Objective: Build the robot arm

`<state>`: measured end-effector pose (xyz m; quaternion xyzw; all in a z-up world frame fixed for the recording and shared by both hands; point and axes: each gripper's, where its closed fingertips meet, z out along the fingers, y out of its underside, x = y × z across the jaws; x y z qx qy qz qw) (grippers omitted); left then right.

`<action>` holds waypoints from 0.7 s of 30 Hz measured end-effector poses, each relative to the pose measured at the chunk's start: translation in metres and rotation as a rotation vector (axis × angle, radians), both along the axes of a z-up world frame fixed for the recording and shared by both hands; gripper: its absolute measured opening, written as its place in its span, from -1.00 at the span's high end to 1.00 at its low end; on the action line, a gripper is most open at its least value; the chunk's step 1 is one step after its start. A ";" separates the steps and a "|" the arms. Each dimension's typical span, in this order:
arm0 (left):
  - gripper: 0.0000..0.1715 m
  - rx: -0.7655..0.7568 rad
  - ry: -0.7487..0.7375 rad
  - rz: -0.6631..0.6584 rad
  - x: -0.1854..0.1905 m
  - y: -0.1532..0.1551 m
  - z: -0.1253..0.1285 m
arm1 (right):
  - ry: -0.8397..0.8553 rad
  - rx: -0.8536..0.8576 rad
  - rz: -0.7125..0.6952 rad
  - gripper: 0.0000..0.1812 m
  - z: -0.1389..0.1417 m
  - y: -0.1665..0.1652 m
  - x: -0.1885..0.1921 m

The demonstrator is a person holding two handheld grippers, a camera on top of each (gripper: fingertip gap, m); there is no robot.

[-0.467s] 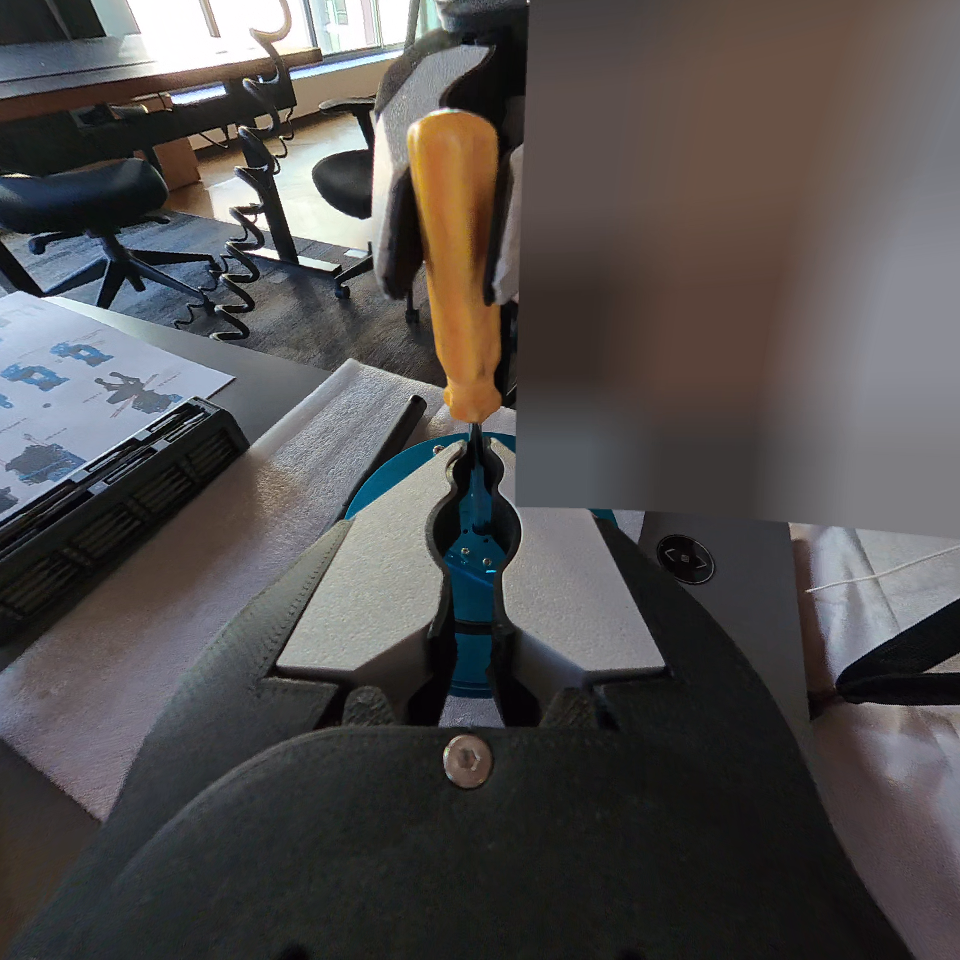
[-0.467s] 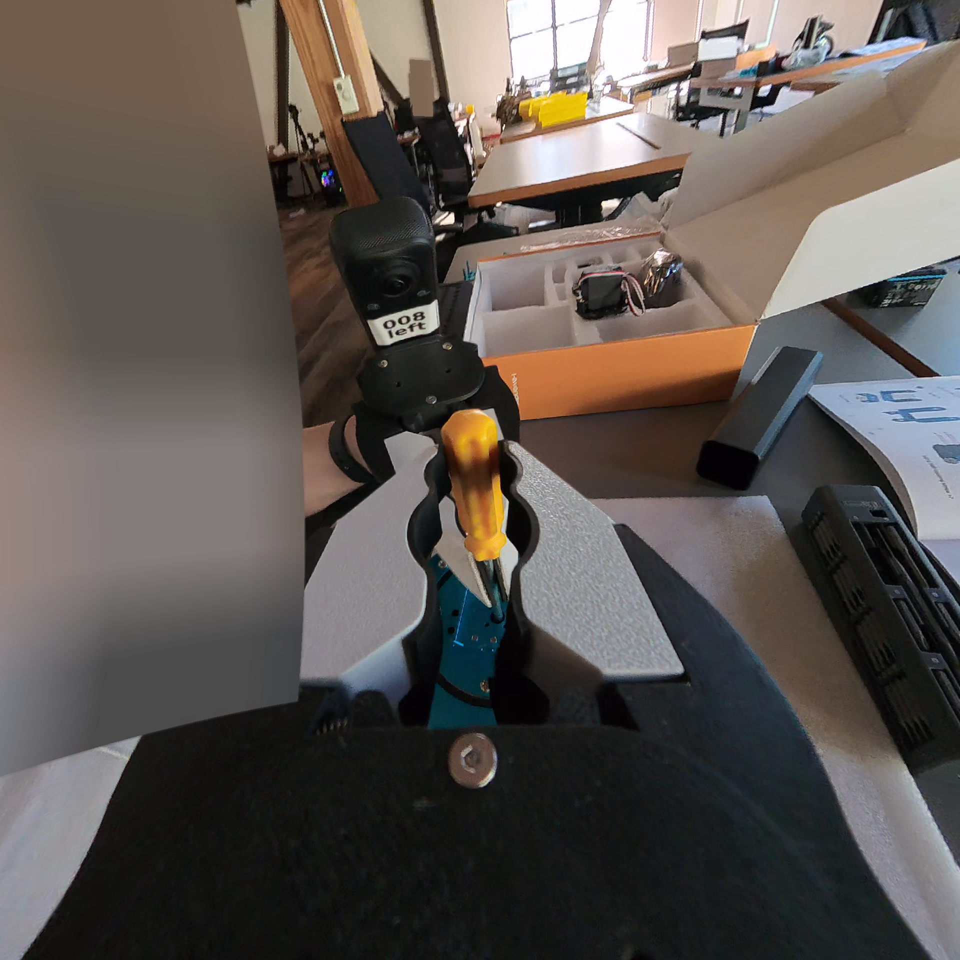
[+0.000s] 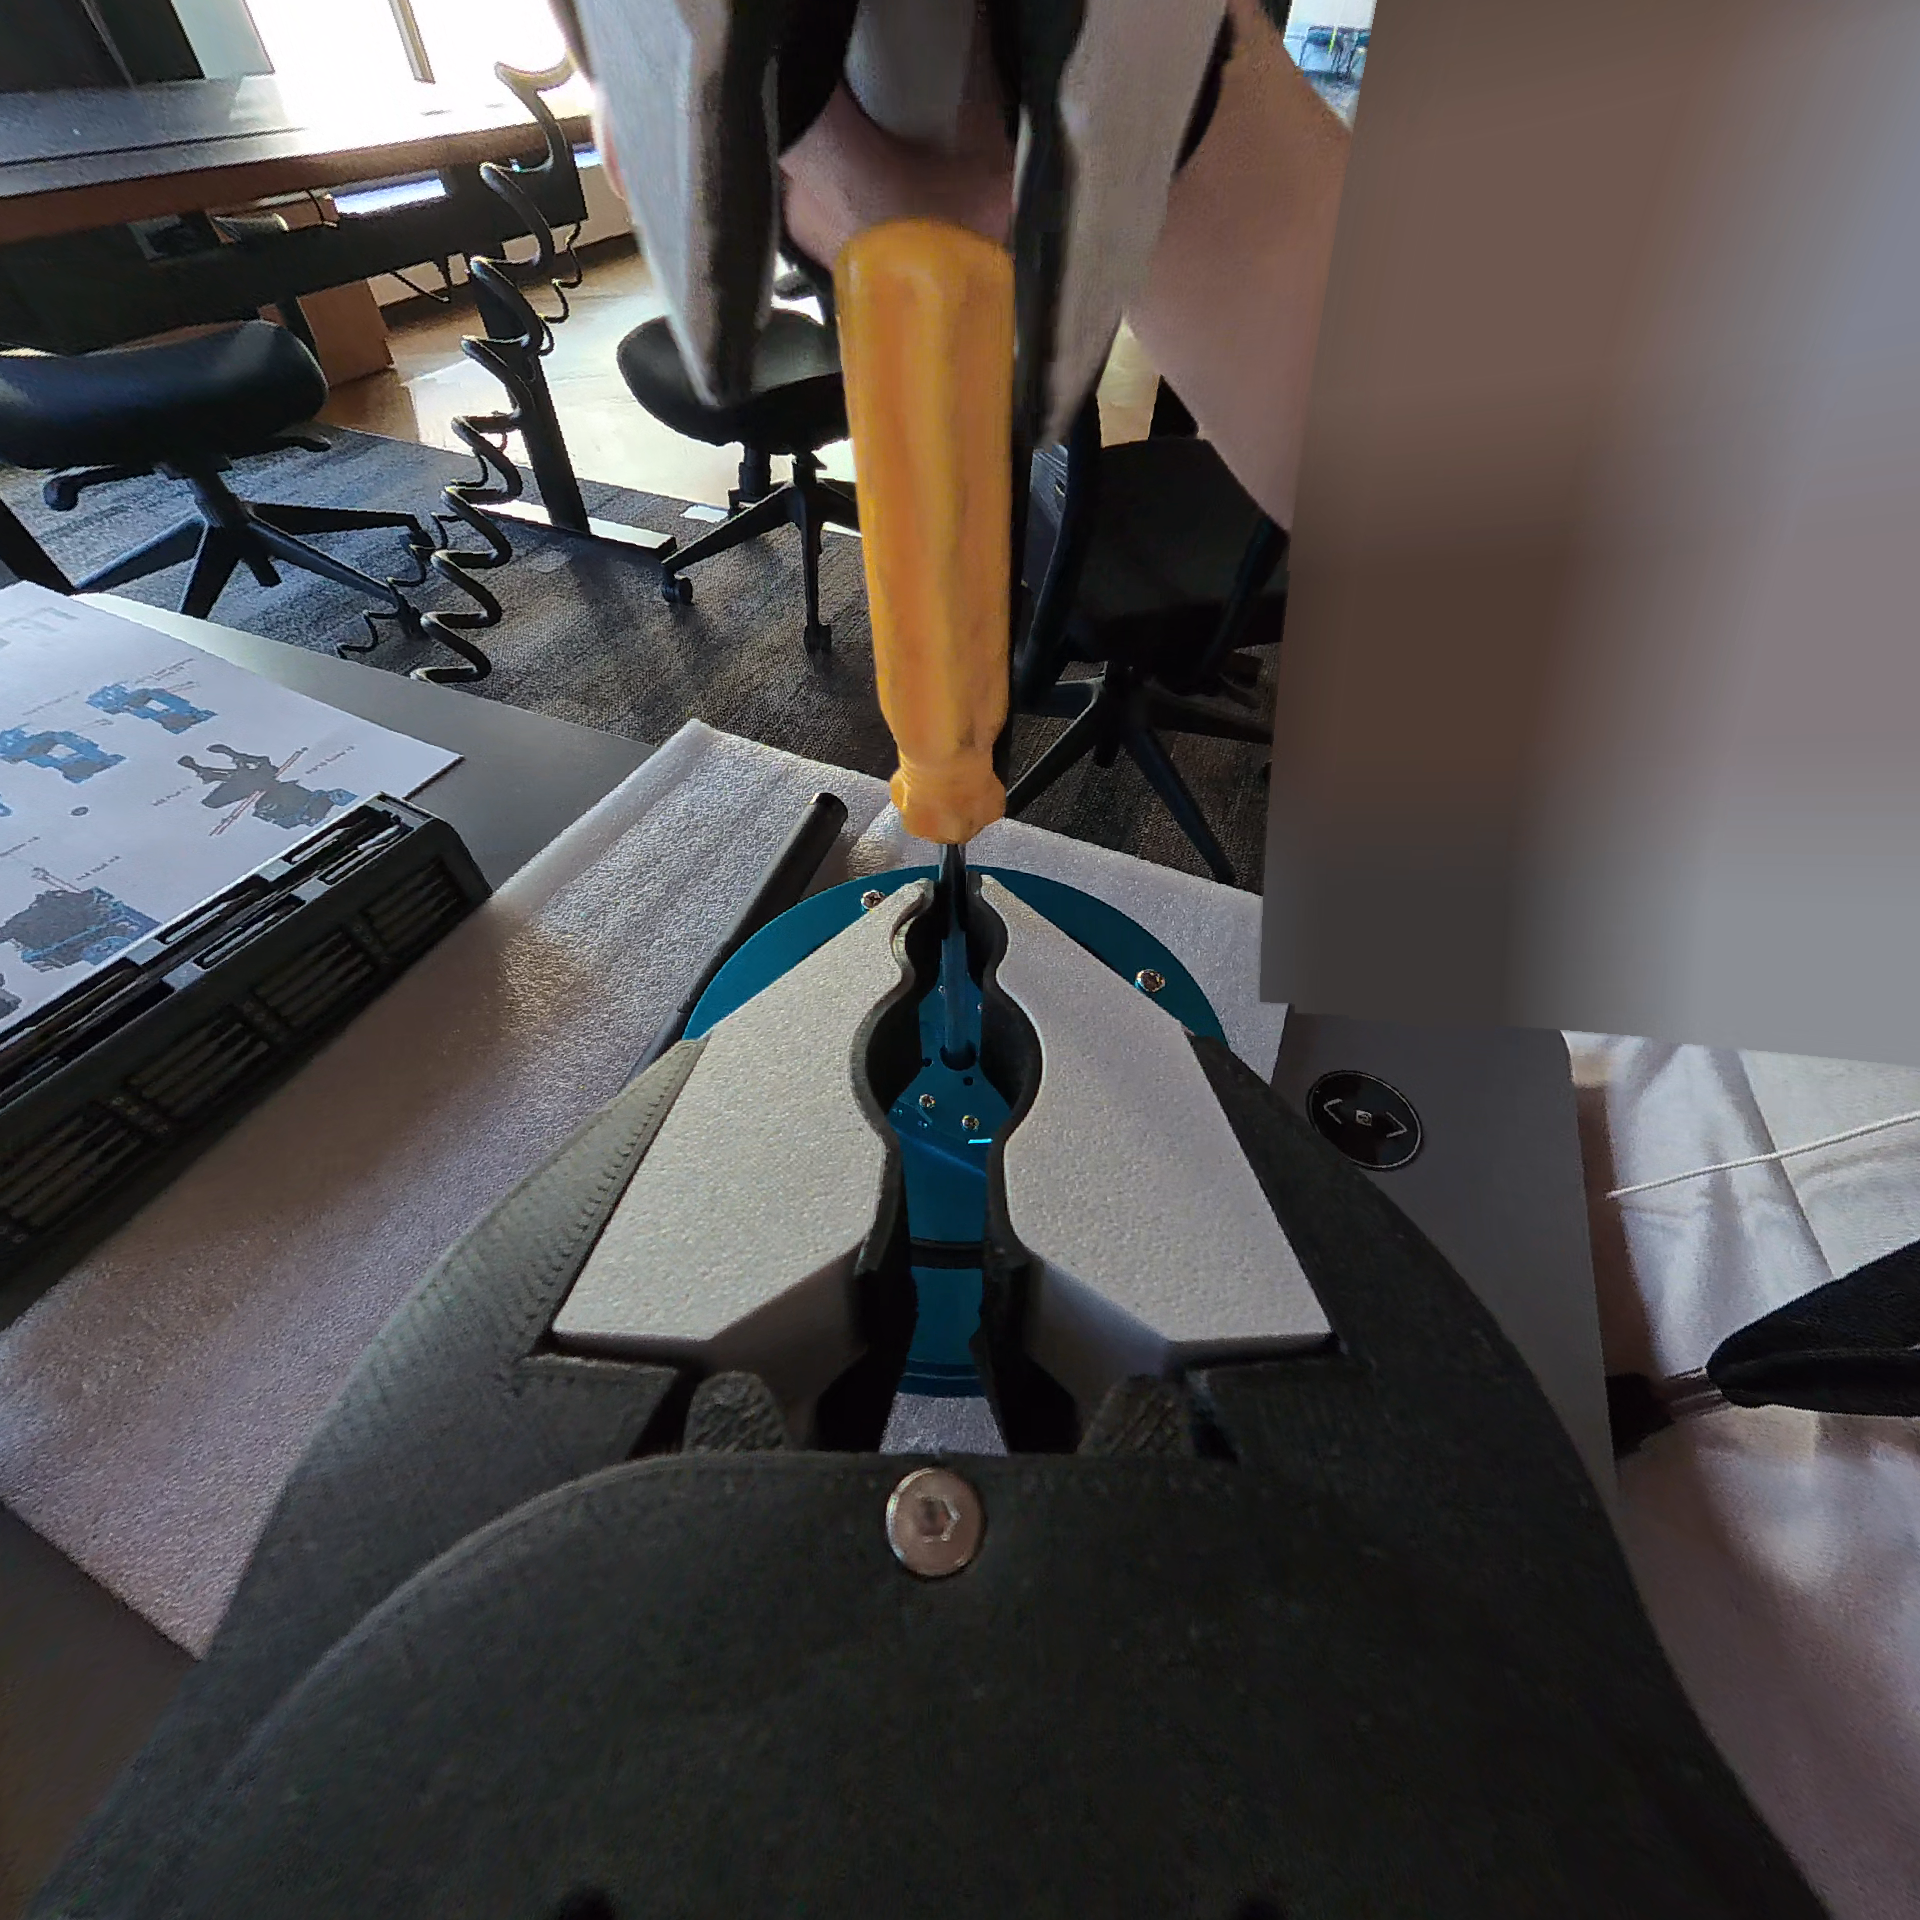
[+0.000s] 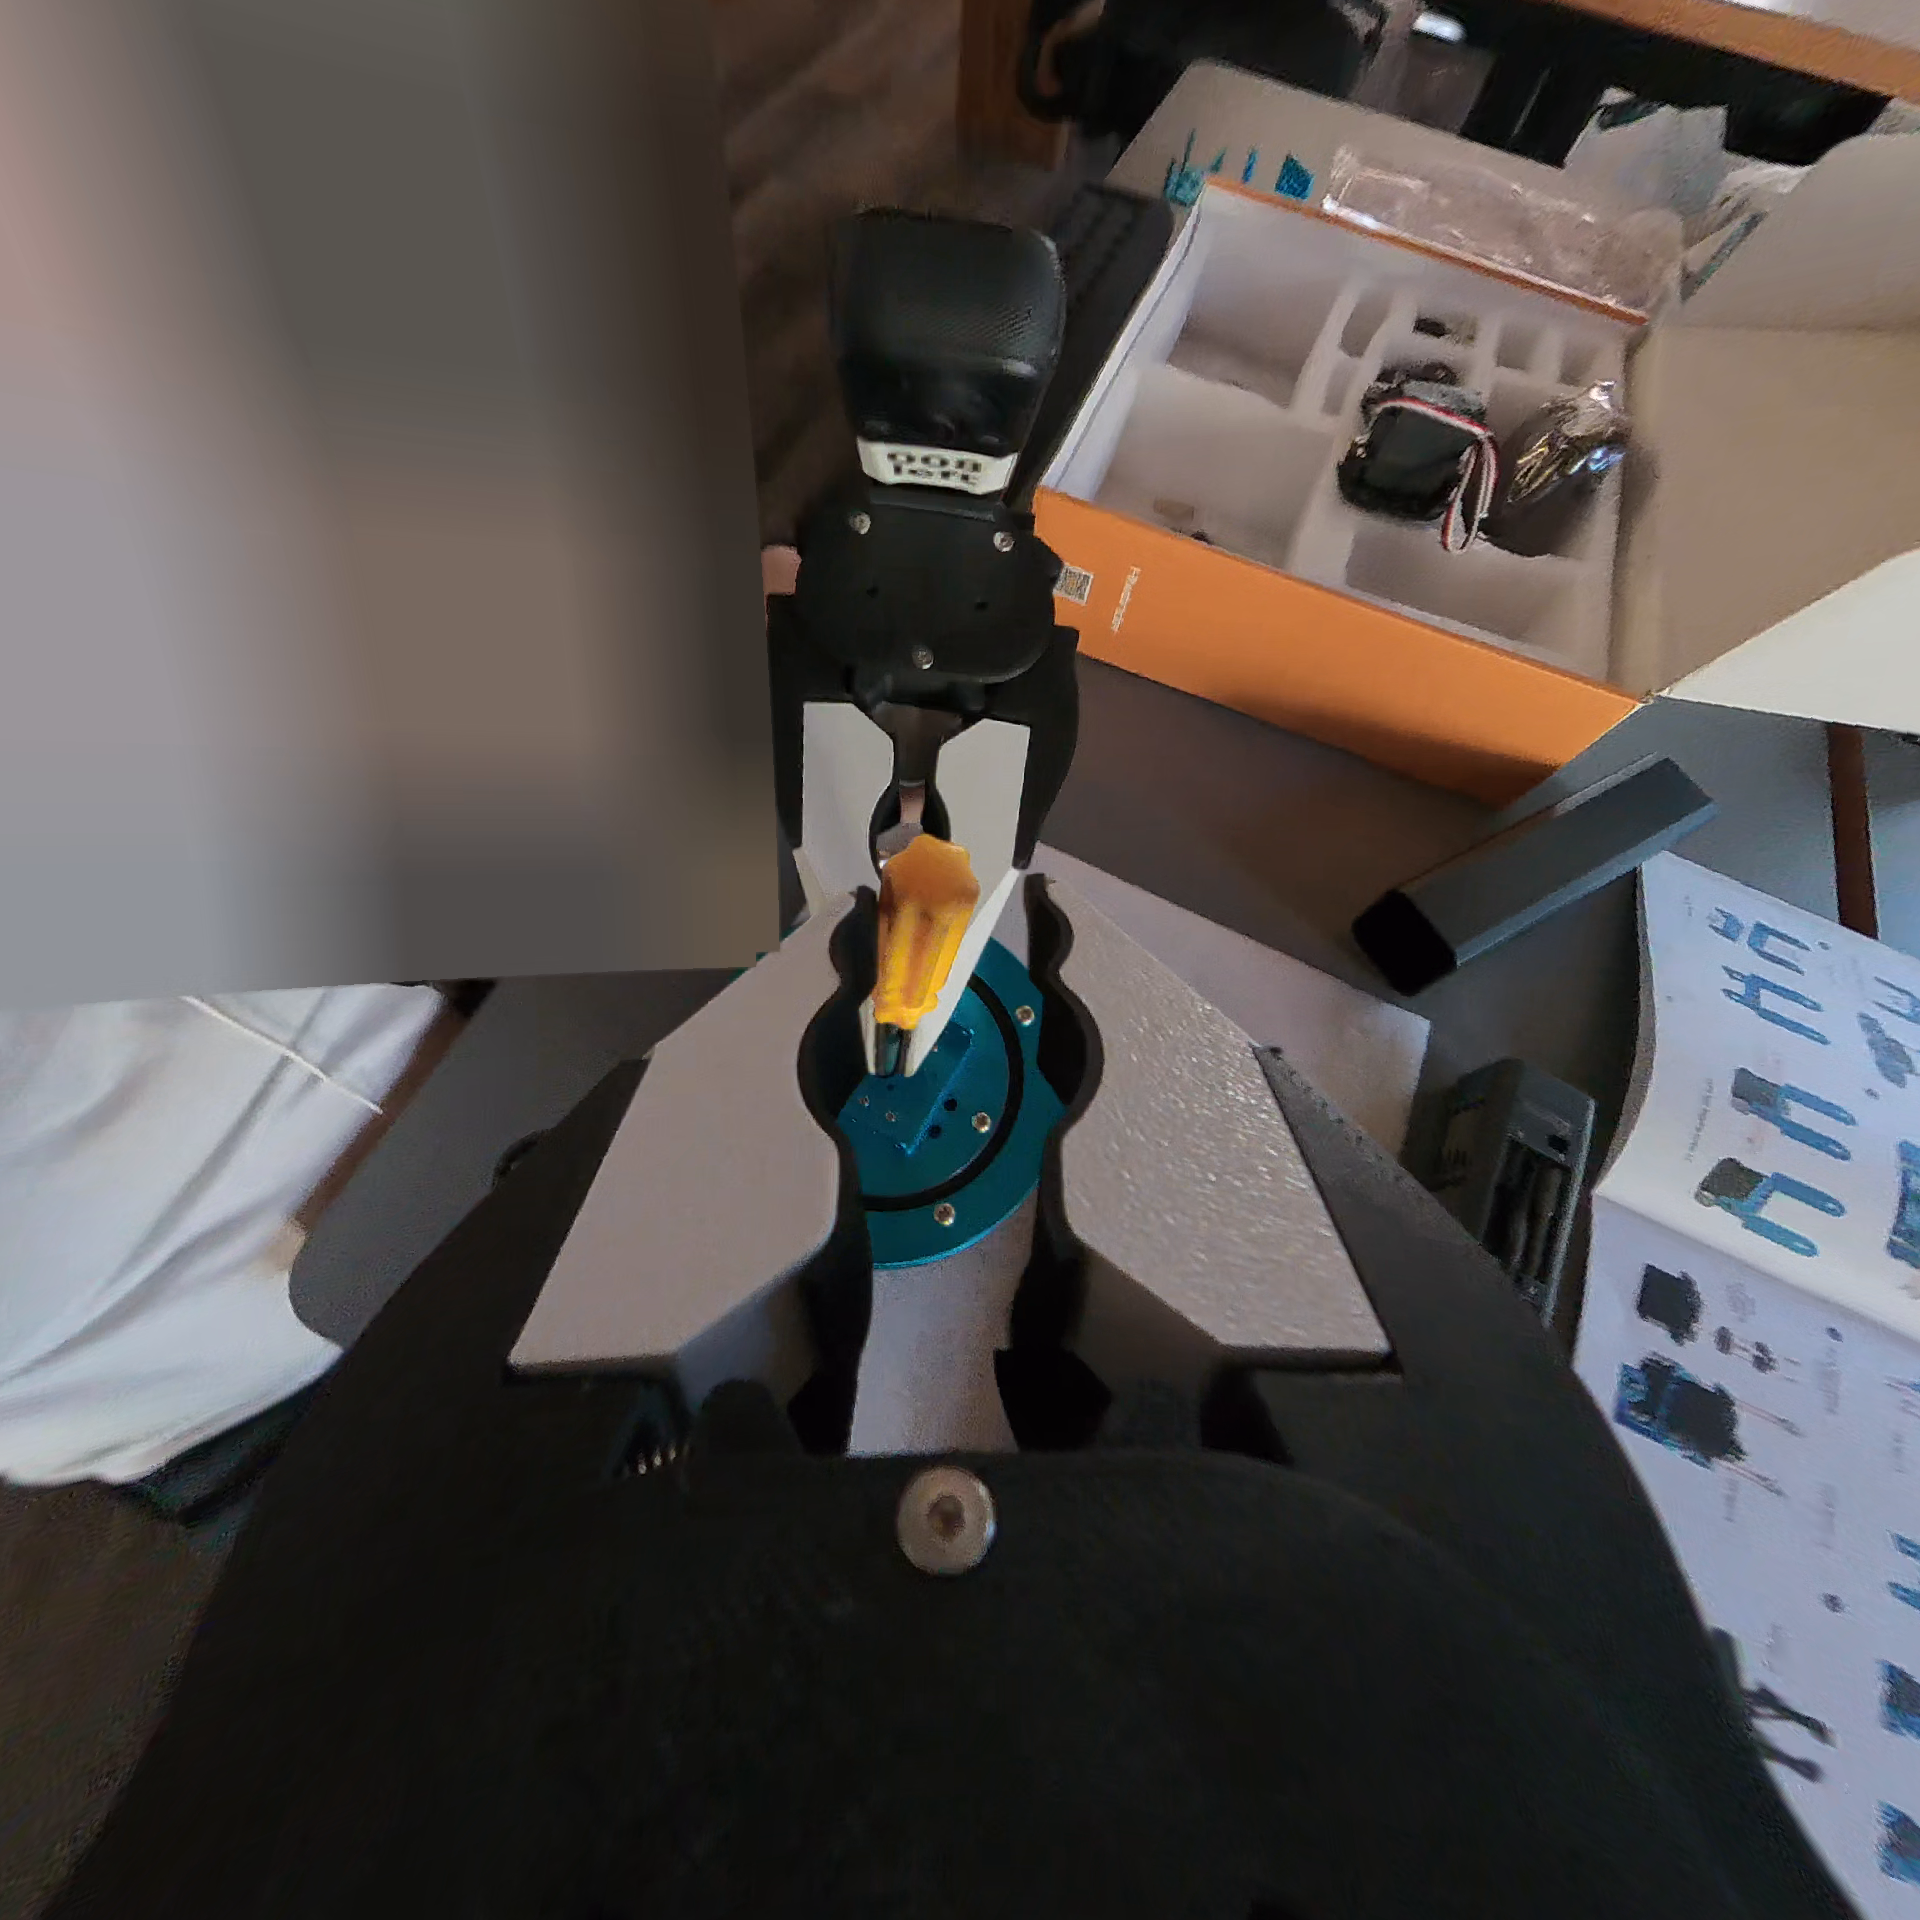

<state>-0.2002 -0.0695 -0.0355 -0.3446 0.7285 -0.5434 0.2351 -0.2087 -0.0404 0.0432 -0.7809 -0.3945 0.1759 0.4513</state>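
An orange-handled screwdriver (image 3: 930, 520) stands upright with its tip on a round blue metal disc (image 3: 769, 966) that lies on white foam. My left gripper (image 3: 954, 899) is shut on the screwdriver's thin shaft just below the handle. In the right wrist view, its white fingers (image 4: 982, 925) pinch the shaft over the disc (image 4: 935, 1195). My right gripper (image 4: 951, 894) is open above the screwdriver (image 4: 914, 935), its fingers spread to either side of the handle top without touching it. It also shows blurred at the top of the left wrist view (image 3: 894, 395).
A black bit case (image 3: 208, 997) and a printed sheet (image 3: 156, 748) lie left of the foam mat (image 3: 312, 1195). A black rod (image 3: 790, 862) rests beside the disc. An open orange box (image 4: 1299, 623) and a dark bar (image 4: 1527, 873) lie behind. Office chairs stand beyond the table edge. My hands' fingertips stand some 8 cm from each other.
My right gripper has opened off the orange handle, risen and tilted to look down on it. My left gripper still holds the shaft in the same place.
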 end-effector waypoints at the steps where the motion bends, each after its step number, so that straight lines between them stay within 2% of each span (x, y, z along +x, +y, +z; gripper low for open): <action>1: 0.98 0.003 0.000 0.002 0.000 0.000 0.000 | -0.025 -0.016 0.019 0.75 -0.001 0.000 -0.001; 2: 0.98 0.005 0.001 0.001 0.000 0.001 0.000 | -0.039 -0.036 0.042 0.80 0.000 -0.002 -0.004; 5: 0.98 -0.004 0.006 -0.003 0.000 0.002 0.000 | -0.077 -0.082 0.020 0.81 -0.001 0.001 -0.004; 10: 0.97 0.018 -0.005 0.000 0.000 0.002 0.003 | -0.076 -0.112 -0.141 0.81 -0.002 0.003 0.000; 14: 0.73 0.086 -0.016 0.001 0.001 0.004 0.011 | -0.064 -0.109 -0.276 0.82 -0.002 0.004 0.005; 21: 0.72 0.110 -0.031 -0.027 0.004 0.006 0.023 | -0.069 -0.107 -0.340 0.82 -0.002 0.000 0.001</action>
